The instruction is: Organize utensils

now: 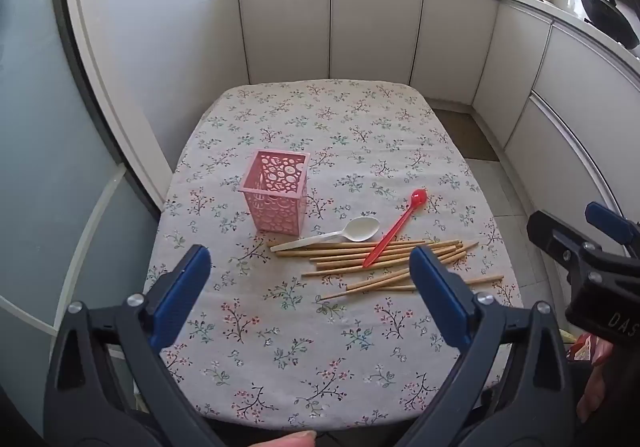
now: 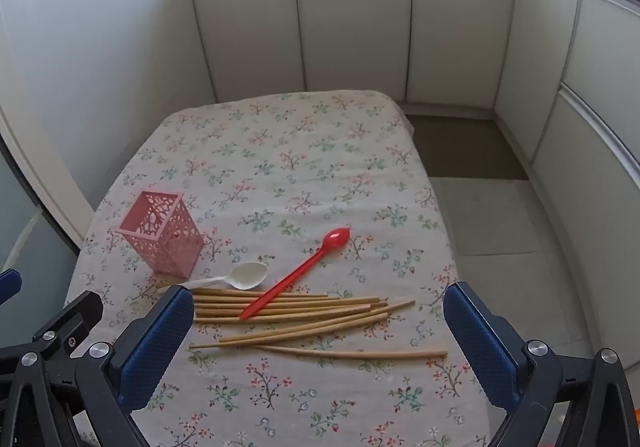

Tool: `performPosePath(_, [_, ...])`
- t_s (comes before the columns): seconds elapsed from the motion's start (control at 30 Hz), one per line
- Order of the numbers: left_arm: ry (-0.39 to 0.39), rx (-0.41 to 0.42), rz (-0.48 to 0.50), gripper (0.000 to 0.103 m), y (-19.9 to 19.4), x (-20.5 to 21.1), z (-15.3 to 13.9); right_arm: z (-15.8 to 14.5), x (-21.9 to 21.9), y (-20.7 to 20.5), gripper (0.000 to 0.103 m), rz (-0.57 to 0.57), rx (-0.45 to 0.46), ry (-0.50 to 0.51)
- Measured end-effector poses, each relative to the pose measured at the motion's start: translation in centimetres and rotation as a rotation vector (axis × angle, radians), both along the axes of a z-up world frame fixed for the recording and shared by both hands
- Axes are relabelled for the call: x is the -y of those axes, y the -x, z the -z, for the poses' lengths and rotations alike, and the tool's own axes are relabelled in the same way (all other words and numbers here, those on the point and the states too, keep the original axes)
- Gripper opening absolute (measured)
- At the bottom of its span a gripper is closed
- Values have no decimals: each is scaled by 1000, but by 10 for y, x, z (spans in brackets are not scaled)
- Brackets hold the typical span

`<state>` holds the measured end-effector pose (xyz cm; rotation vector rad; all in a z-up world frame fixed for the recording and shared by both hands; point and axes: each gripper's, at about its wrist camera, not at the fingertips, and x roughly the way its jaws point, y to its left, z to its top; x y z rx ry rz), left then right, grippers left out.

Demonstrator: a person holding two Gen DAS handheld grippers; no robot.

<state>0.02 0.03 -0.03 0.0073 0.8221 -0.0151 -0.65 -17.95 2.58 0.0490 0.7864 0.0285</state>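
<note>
Chopsticks (image 2: 288, 311) are lying in a loose pile on the flowered tablecloth (image 2: 280, 175), their long axes running crosswise between the right gripper's jaws, with the thin tips mostly pointing toward the right-hand jaw; the nearest few are fanning out at a slight slant. A red spoon (image 2: 296, 275) is lying diagonally across the pile, its handle end resting on the sticks and its bowl pointing away and to the right. A white spoon (image 2: 236, 278) is lying just beyond the pile, bowl up and toward the right, its handle reaching toward the left-hand jaw. A pink perforated holder (image 2: 164, 239) is standing upright beyond that jaw, near the white spoon's handle; whether they are touching is hard to tell.

The right gripper (image 2: 320, 343) is hanging above the near part of the table, tilting downward, jaws standing wide apart and holding nothing. The left gripper (image 1: 308, 287) is hovering beside it in the same downward tilt, jaws likewise spread wide and empty, the pile showing just inside its right-hand jaw.
</note>
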Motion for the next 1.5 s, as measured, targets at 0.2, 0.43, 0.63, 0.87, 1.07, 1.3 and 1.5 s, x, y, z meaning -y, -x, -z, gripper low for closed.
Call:
performPosePath(0.2, [-5,-2,2,99,-7,-7,-5,4,1,-2,102,5,-1,-4])
performPosePath(0.43, [-7,30,-15,99,-2,-9,-6,-3,0,2,102,5,17,-5])
performPosePath(0.63, [-5,35,-27,99,-3,-13,-6,-3,0,2,102,1,19,-9])
performPosePath(0.87, [-7,40,-28,99,-2,-12,-6,-4,-1,2,102,4,24,-7])
performPosePath(1.07, [-6,43,-24,99,-2,-11,-7,-4,-2,2,102,-1,23,-6])
performPosePath(1.3, [-8,47,-33,99,-1,-12,-7,-3,-3,3,102,-2,24,-6])
performPosePath(1.5, [-8,50,-32,99,1,-12,-7,-3,-4,2,102,-2,25,-5])
